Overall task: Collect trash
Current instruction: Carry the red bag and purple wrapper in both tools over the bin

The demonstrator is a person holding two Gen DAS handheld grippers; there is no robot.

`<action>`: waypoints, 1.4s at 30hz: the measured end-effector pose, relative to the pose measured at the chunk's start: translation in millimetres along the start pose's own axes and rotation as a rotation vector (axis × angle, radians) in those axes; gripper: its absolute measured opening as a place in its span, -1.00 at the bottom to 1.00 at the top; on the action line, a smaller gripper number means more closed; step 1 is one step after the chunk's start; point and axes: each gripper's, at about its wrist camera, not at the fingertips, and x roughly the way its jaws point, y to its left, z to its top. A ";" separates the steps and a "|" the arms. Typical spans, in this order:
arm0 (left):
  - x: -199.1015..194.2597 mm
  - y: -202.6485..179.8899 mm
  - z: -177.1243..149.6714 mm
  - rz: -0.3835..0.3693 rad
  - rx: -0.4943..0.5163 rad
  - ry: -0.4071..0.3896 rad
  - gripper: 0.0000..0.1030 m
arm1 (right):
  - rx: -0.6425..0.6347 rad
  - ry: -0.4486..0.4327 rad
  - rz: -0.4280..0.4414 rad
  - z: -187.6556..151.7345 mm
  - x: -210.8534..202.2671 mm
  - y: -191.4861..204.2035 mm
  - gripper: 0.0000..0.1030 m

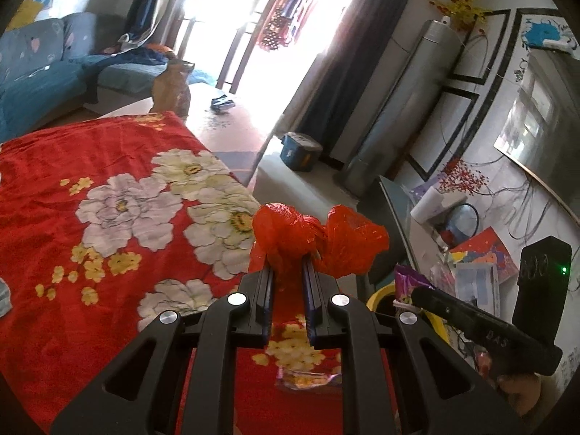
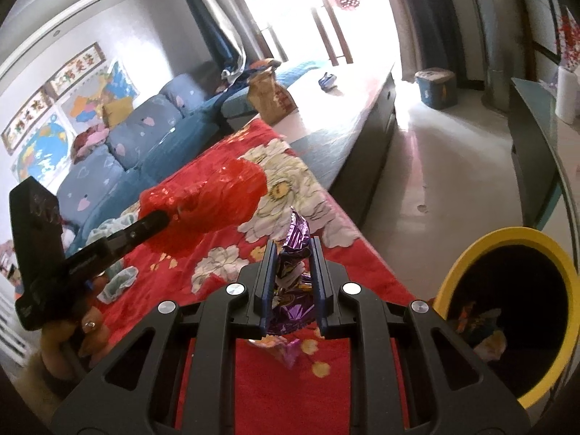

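The left tool (image 1: 290,253) is nearest the lens in its own view, its fingers clamped on a crumpled red plastic bag (image 1: 319,239) that bulges past the tips, above the red floral blanket (image 1: 108,199) covering the desk. The right tool (image 2: 293,250) pinches a crinkled purple foil wrapper (image 2: 295,239), held upright between its fingers over the same blanket. To its right stands a yellow-rimmed bin (image 2: 482,250) with a dark inside, some scraps lying in it. A hand (image 2: 69,340) holds the left tool's grip. A blue sofa (image 2: 119,152) lines the far wall.
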 end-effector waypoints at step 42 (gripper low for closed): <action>73.5 -155.8 -80.9 -0.132 0.306 0.213 -0.74 | 0.212 -0.091 -0.335 -20.4 -73.9 -171.6 -0.73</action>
